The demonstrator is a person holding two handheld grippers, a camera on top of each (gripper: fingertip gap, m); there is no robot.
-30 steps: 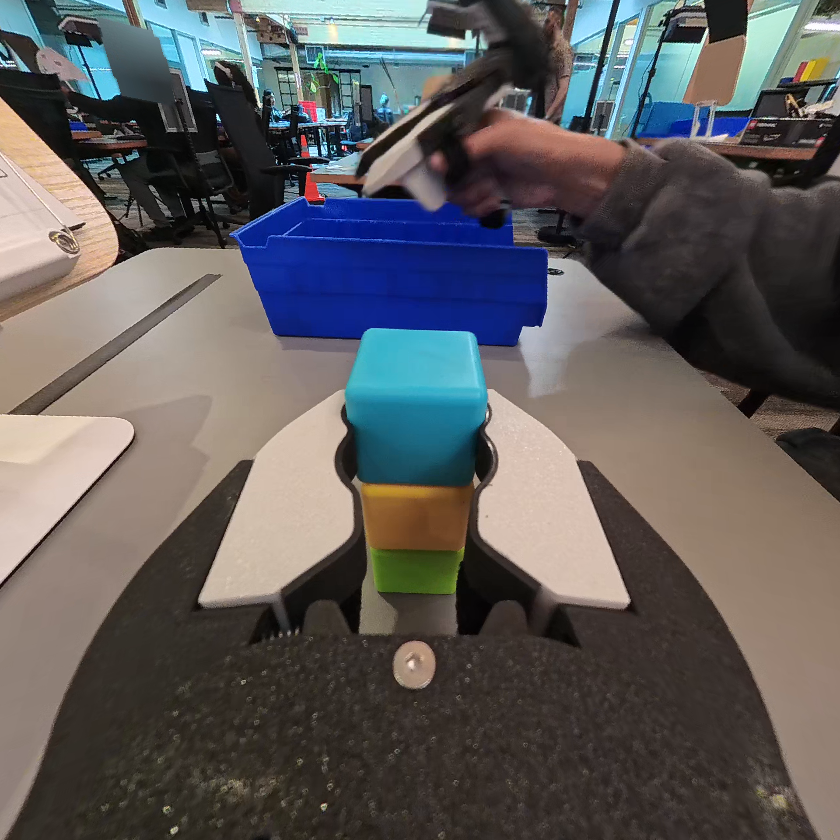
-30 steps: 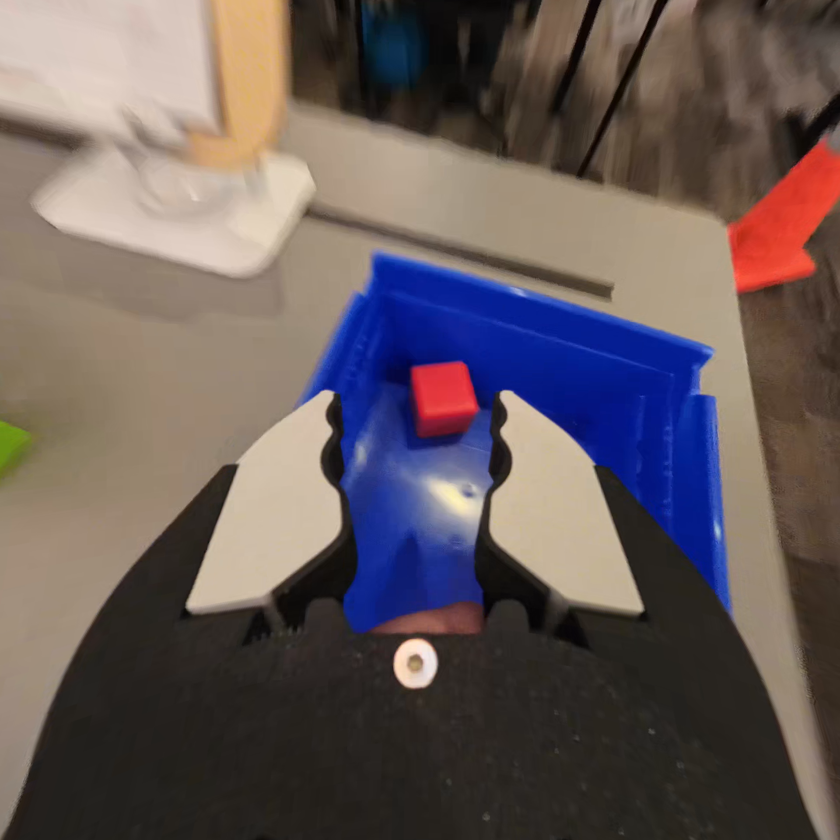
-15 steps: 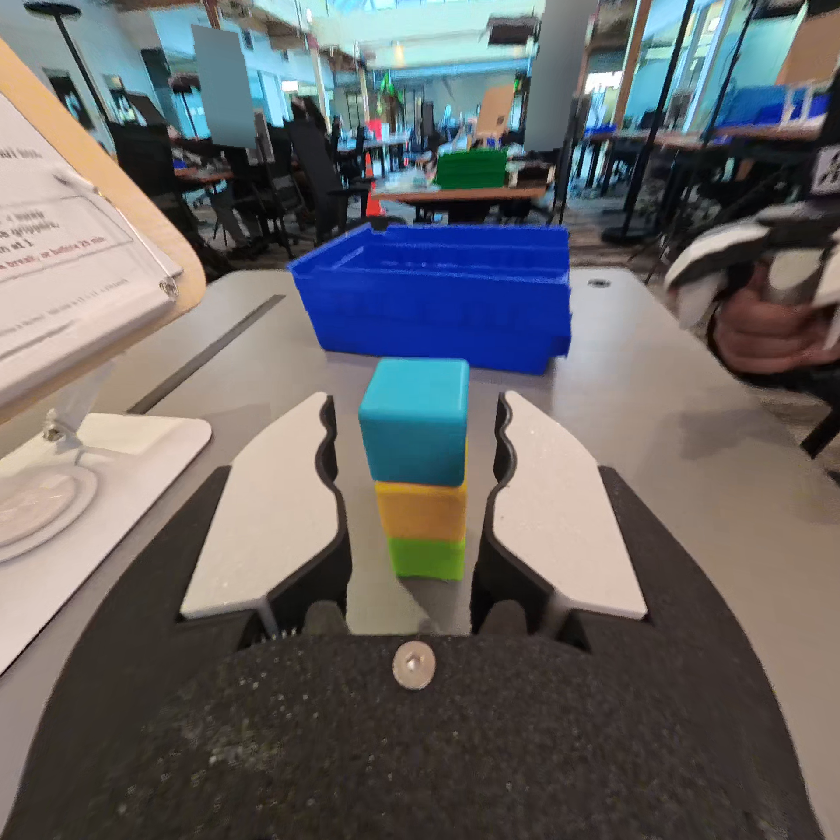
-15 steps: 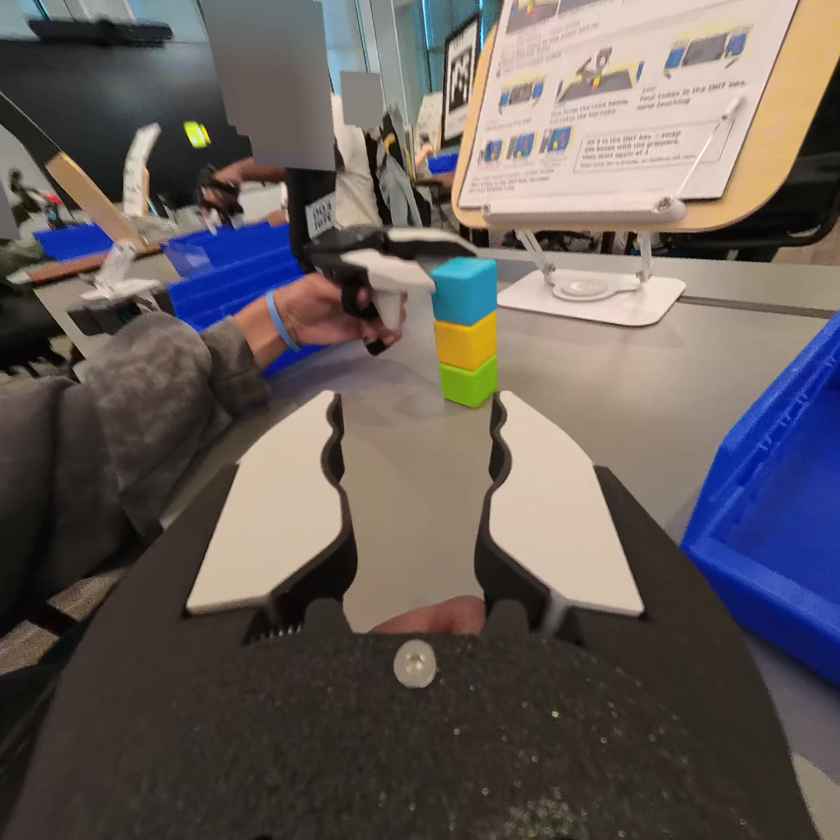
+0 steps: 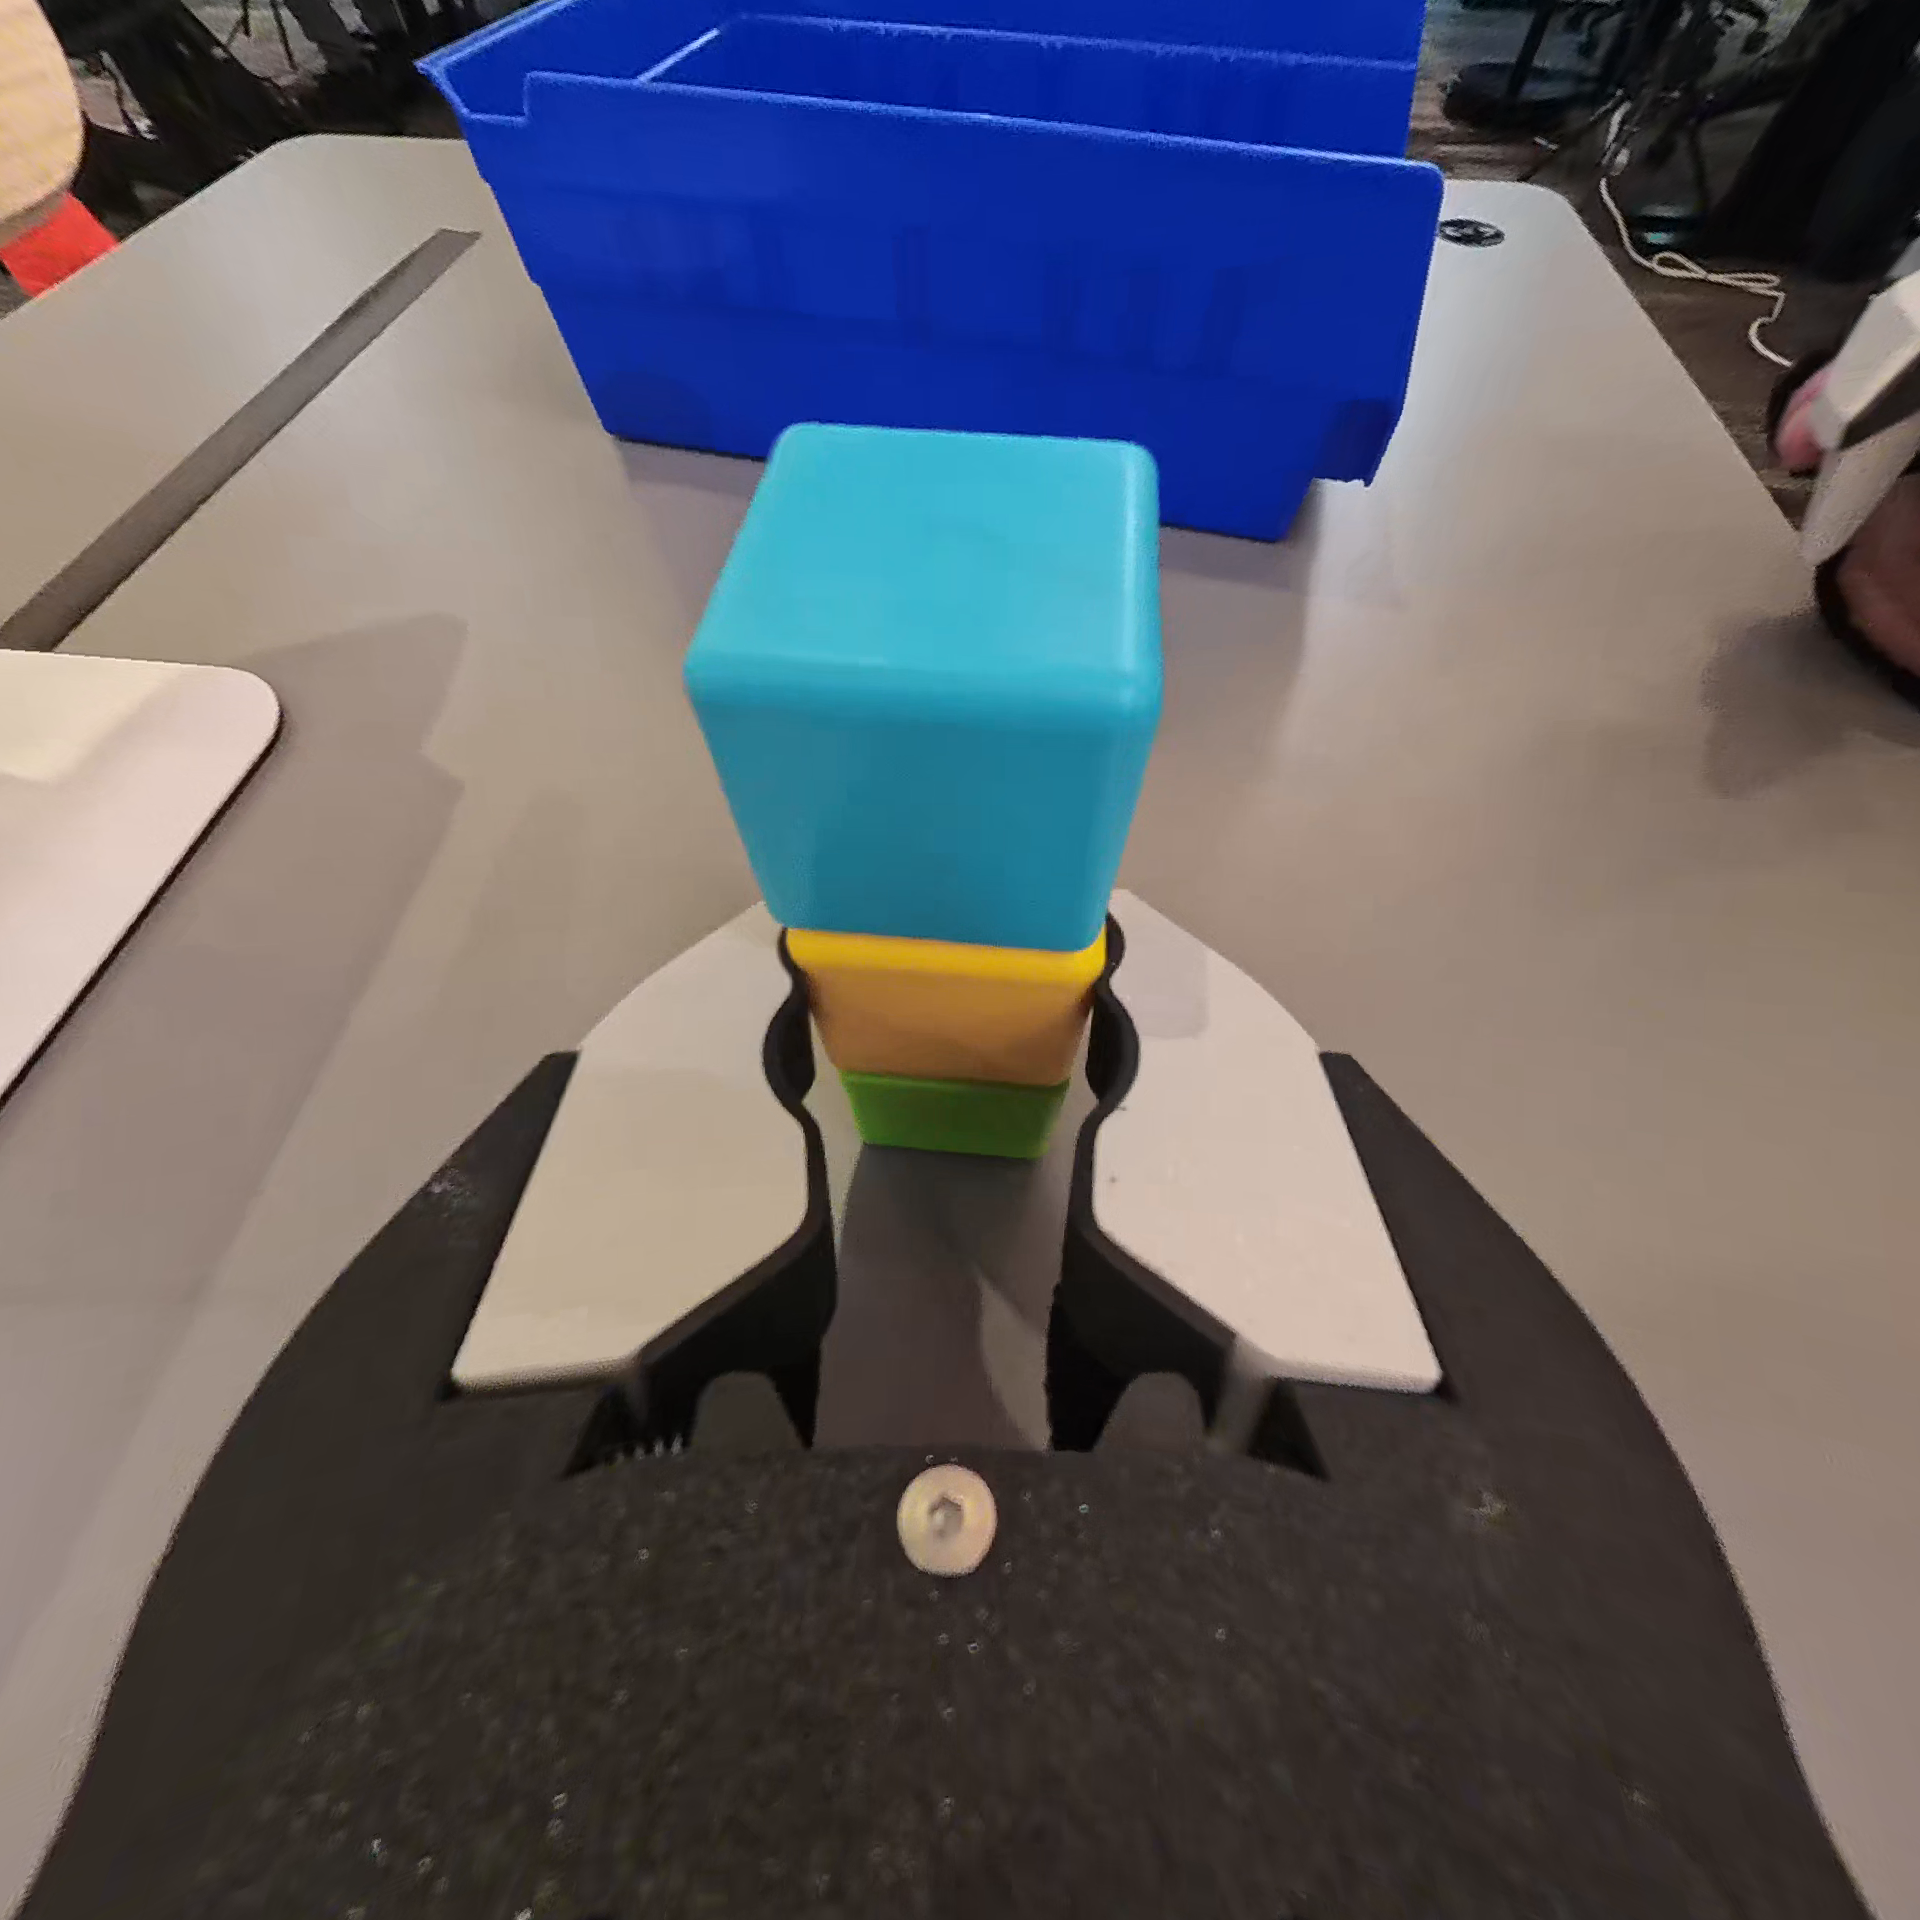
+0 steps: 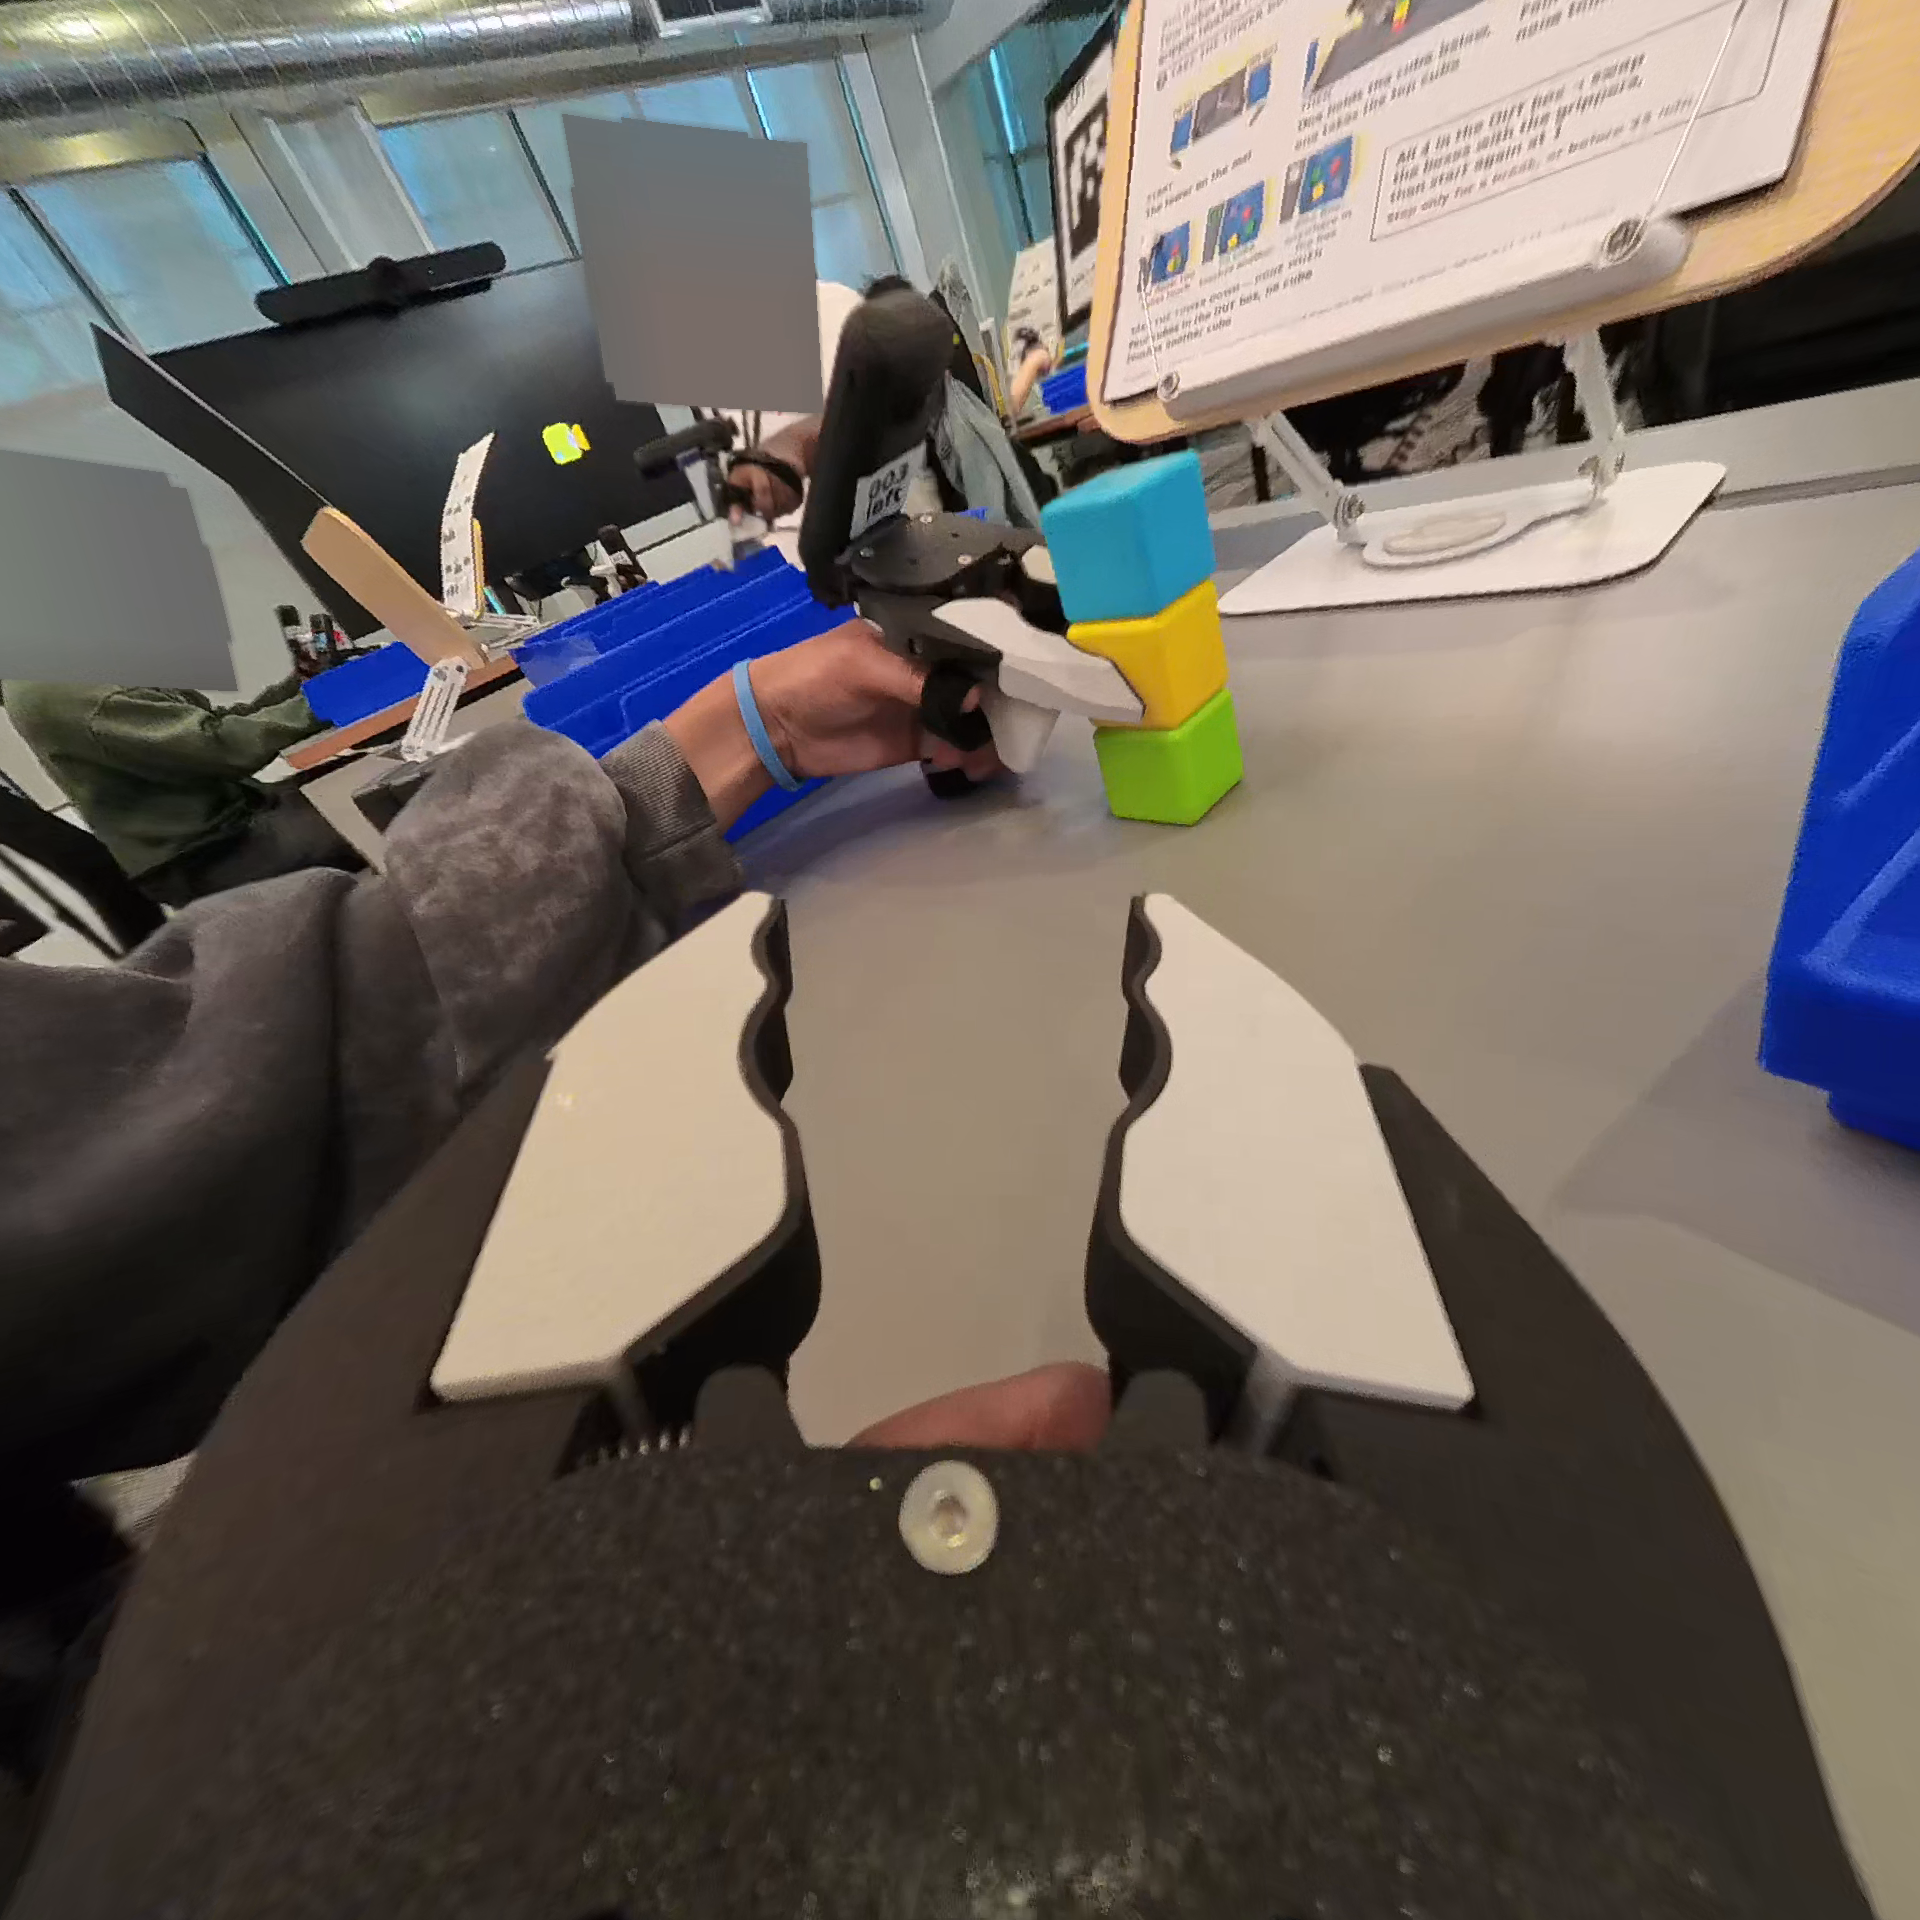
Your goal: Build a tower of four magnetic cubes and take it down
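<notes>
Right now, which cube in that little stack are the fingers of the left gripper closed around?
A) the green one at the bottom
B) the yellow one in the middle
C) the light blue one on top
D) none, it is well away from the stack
B: in both views the left gripper has its fingers against the sides of the yellow cube, below the light blue cube and above the green cube.

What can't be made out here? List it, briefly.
- blue bin contents: left wrist view, front wall hides them; right wrist view, frame edge crops it.
- left gripper tips: left wrist view, cyan cube covers them.
- instruction sheet: right wrist view, blurred, cropped.
</notes>
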